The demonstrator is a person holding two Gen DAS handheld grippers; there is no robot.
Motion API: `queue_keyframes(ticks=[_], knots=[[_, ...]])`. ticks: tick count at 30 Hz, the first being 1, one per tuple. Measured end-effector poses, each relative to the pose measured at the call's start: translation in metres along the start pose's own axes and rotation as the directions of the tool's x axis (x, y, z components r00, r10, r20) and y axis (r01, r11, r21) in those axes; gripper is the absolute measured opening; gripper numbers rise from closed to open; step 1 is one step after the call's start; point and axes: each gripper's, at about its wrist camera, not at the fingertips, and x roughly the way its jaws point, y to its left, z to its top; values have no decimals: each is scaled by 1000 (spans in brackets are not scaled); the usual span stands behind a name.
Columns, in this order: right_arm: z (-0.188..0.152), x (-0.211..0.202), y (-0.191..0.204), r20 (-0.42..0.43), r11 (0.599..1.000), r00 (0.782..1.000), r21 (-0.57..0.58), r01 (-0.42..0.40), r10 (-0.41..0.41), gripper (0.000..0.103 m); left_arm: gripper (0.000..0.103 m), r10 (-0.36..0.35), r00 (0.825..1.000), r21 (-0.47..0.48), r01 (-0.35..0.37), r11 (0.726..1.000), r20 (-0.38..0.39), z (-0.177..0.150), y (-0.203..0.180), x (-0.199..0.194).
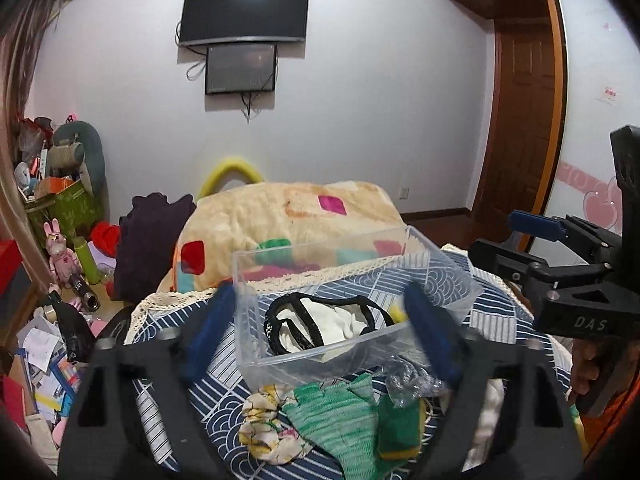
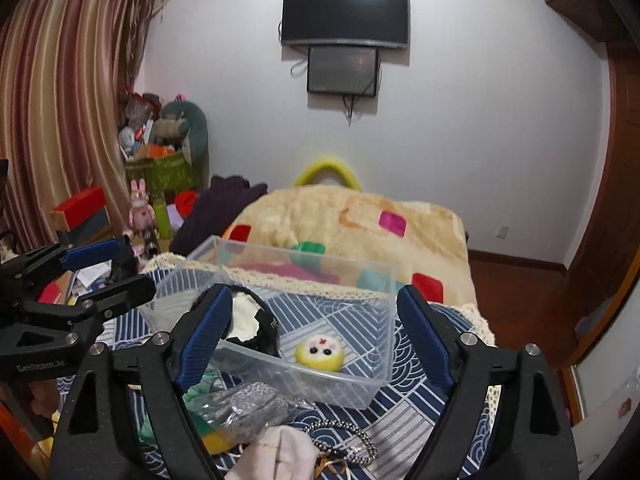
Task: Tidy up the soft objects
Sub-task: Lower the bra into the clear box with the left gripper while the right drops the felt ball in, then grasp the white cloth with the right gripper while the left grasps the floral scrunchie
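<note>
Both sets of jaws stood wide apart and held nothing. The left gripper (image 1: 320,332) and the right gripper (image 2: 316,336) each framed the clear plastic box (image 2: 372,280) on the bed (image 2: 404,420), well in from its foot. The right gripper's body read "DAS"; the left's lettering was too blurred to read. The box's long axis ran across the bed. Inside lay a white and black cloth (image 1: 320,320) and a yellow plush face (image 2: 319,354). Green knit gloves (image 1: 340,420) lay just before the box.
</note>
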Motion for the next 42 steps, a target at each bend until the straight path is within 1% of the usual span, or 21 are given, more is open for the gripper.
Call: queue_keyframes(ticks=[3,7,11,18,21,27,28,30,32,36,37,39,40,41,42], knots=[[-4,-12,3,25,1000,1000,-3,-2,2,83,99,-7,1000,-23,7,1000,25,-2,3,-14],[-14,-20,9,37,1000,999,-14,2,-2,83,100,3,1000,-45,-2,999,17,-12,6,-23],[-26,-20,12,20,1000,1000,-11,-6,7,83,101,32,999,-30,-32,999,-2,-28,6,-25],[-56,-7,9,-58,1000,998,25,-14,15,83,101,48,994,-36,-52,998,-100,-67,17,-17],[-69,2,6,-103,999,994,49,-20,25,83,101,66,987,-52,-74,996,-149,-86,26,-11],[-88,7,7,-165,997,985,73,-31,42,83,100,69,971,-103,-94,990,-229,-111,45,4],[-92,8,6,-177,997,983,73,-28,41,83,99,69,970,-110,-97,989,-235,-114,47,6],[-99,10,8,-198,997,980,72,-23,37,83,91,81,965,-125,-115,986,-250,-120,52,10],[-104,12,7,-211,997,977,70,-17,32,83,80,83,959,-131,-122,984,-270,-123,55,15],[-109,13,5,-222,996,974,85,-22,40,82,76,53,948,-162,-109,981,-315,-130,60,27],[-110,12,4,-220,996,975,86,-24,42,81,75,51,946,-165,-109,980,-319,-131,61,30],[-111,10,5,-218,996,975,81,-25,42,73,74,60,946,-159,-116,980,-319,-132,60,33],[-112,10,5,-221,996,974,78,-30,46,66,72,63,947,-156,-117,981,-314,-132,58,34],[-112,11,6,-225,996,973,77,-41,57,57,67,62,948,-155,-115,981,-311,-131,57,34],[-113,10,7,-230,996,971,76,-51,67,53,64,56,950,-155,-108,982,-308,-131,55,35]])
